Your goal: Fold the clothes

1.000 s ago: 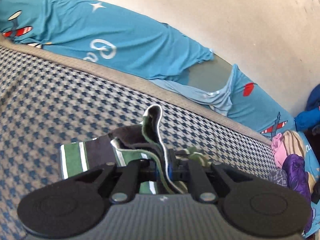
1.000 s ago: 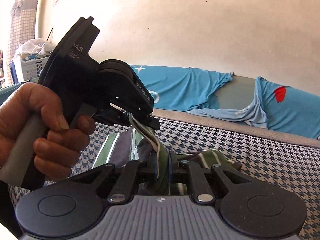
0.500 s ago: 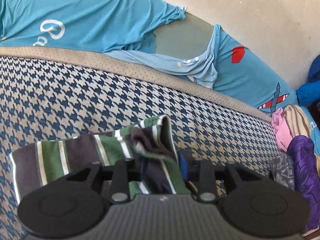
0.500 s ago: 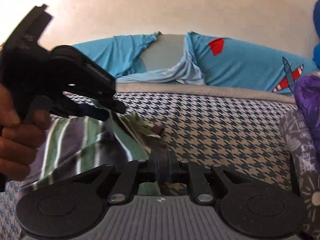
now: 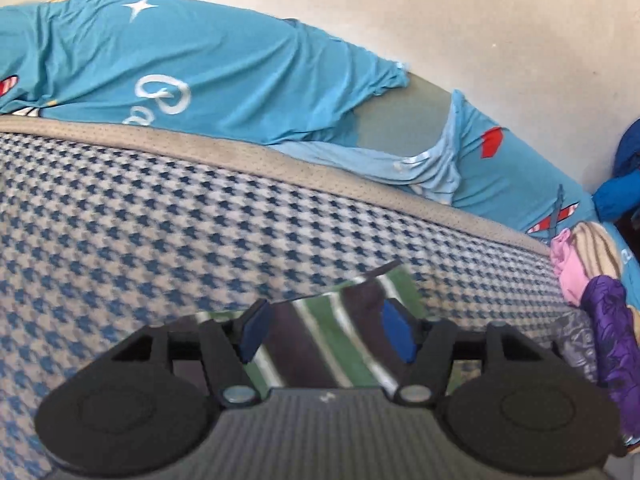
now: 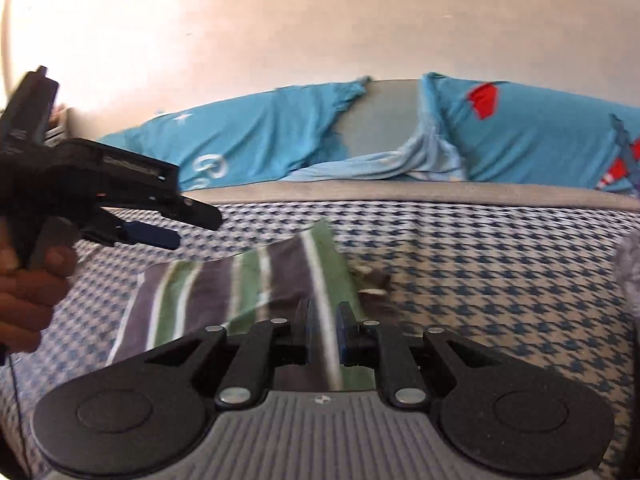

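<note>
green-striped garment [image 6: 240, 288] flat on houndstooth cover [image 6: 480, 280]; left gripper [image 5: 326, 330] spread wide, right gripper [image 6: 323, 330] slightly parted, both empty.

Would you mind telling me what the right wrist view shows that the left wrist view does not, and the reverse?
Only the right wrist view shows the person's hand holding the black left gripper and the right gripper, jaws slightly apart.

Only the left wrist view shows the pile of pink, striped and purple clothes and the left gripper's wide-open jaws from behind.

Both show the green, grey and white striped garment lying on the blue houndstooth mattress, and the turquoise printed sheet.
</note>
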The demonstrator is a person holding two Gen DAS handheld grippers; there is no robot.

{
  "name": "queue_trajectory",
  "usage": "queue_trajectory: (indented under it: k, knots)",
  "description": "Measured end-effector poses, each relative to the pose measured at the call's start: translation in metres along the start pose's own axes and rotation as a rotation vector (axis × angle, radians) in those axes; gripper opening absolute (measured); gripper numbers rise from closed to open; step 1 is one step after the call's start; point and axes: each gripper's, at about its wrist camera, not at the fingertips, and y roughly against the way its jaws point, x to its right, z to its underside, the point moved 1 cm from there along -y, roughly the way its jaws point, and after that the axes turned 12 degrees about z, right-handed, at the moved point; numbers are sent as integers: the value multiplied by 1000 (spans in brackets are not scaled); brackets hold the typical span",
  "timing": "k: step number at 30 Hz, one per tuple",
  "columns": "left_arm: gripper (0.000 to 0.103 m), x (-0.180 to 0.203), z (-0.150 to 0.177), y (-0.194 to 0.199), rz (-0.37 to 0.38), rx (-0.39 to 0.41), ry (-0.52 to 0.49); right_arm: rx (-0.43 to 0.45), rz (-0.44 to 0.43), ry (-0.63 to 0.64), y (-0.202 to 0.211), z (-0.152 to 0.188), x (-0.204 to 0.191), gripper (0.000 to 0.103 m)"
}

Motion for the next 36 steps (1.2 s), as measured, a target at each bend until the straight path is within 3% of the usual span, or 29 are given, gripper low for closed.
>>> queue_trajectory:
  k: [10, 19, 28, 36]
  knots:
    - [60, -43, 33, 25, -18, -26, 84, -71, -155, 129, -5, 14, -44, 15]
    - [60, -55, 49, 7, -66, -68, 75, -100, -298, 205, 1, 31, -81, 19]
    - [65, -52, 50, -8, -112, -93, 27, -169, -320, 367, -8, 53, -99, 20]
    - [67, -57, 42, -13, -104, -125, 46, -202, -319, 372, -9, 54, -94, 20]
